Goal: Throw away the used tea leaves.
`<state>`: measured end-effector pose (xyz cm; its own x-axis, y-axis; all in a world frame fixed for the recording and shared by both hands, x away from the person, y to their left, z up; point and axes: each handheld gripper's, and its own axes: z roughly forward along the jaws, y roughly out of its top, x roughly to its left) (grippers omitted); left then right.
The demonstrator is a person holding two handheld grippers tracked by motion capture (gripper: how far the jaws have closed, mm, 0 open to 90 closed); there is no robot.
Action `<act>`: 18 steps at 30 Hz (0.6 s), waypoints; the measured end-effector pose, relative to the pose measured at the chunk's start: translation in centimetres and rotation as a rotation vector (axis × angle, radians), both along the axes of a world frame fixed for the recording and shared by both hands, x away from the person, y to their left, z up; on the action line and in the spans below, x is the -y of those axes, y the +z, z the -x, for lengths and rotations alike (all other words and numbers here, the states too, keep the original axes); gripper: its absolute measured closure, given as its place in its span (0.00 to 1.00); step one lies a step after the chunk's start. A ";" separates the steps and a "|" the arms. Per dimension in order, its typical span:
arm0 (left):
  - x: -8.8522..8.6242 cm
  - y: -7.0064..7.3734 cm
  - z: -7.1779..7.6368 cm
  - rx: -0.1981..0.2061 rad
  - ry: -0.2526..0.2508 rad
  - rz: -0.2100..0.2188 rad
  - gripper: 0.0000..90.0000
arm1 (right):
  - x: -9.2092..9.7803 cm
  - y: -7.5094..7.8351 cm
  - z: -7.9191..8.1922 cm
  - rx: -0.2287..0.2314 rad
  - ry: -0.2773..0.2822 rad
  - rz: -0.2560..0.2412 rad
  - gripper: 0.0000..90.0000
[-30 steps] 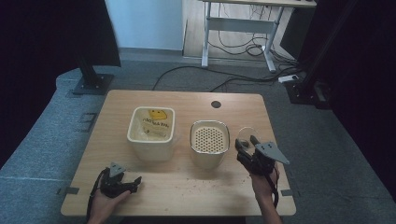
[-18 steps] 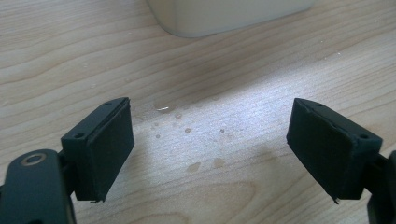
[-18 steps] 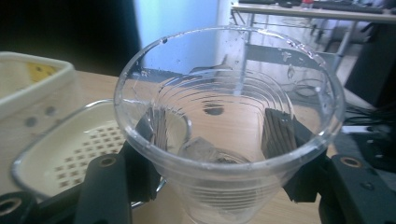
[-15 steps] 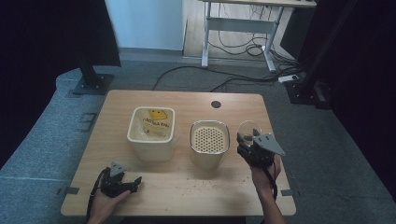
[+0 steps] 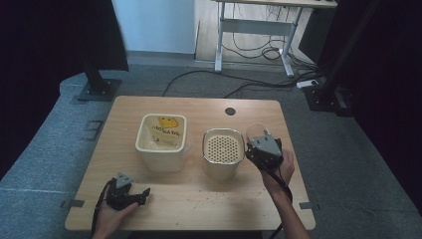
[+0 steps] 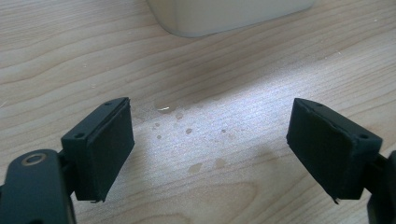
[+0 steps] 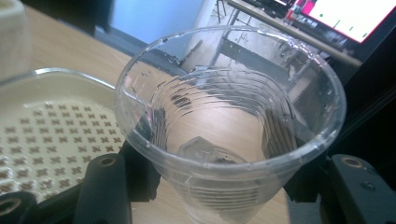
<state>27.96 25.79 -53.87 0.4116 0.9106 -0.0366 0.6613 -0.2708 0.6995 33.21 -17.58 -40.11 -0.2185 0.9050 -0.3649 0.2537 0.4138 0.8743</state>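
A clear plastic cup [image 7: 229,116] with an ice cube at its bottom stands upright between the jaws of my right gripper [image 7: 219,182], which is shut on it. In the high view the right gripper [image 5: 263,149] holds the cup [image 5: 255,130] just right of a cream bin with a perforated insert [image 5: 222,149]. A second cream bin [image 5: 161,141] with a yellow-printed bag inside stands to the left. My left gripper [image 5: 142,193] rests near the table's front left, open, with bare wet wood [image 6: 205,140] between its pads.
Water drops and crumbs speckle the wooden table [image 5: 199,199] in front of the bins. A round cable hole [image 5: 230,111] sits at the table's back. Cables and a desk frame lie on the floor beyond.
My right gripper has carried the cup left and away from the front edge, up beside the perforated bin. The left gripper has stayed put.
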 end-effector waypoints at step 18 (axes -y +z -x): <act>0.0 -0.1 0.0 -0.014 -0.005 -0.001 0.16 | -3.0 0.1 -0.2 0.018 -0.004 0.297 0.46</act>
